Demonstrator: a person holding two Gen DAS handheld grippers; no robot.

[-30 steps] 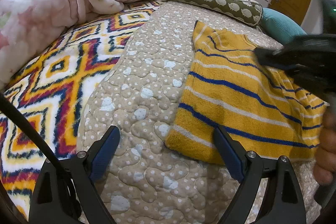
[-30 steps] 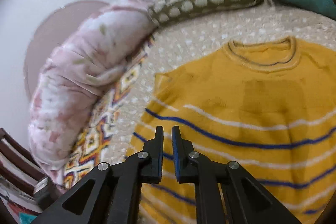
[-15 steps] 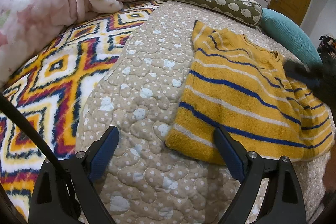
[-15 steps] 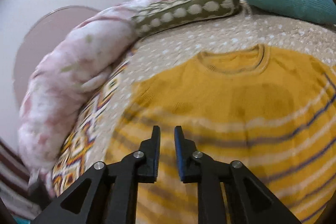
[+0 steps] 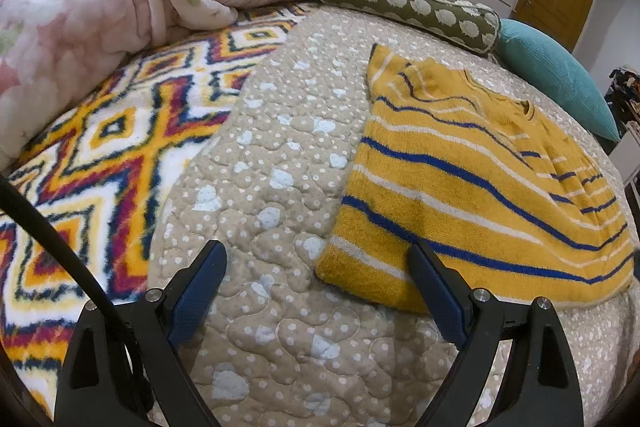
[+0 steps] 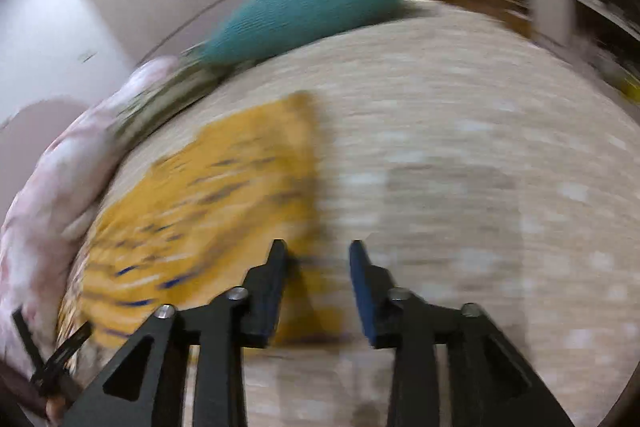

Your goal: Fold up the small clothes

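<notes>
One sweater (image 5: 472, 187) flat on quilted bedspread (image 5: 272, 163).

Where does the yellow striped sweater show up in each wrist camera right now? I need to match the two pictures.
Left wrist view: the yellow striped sweater fills the right half, lying flat on the beige quilt, its near hem by the tip of one finger.
Right wrist view: the sweater is blurred, left of centre.
Shared landmark: the teal pillow, beyond the sweater in both.
</notes>
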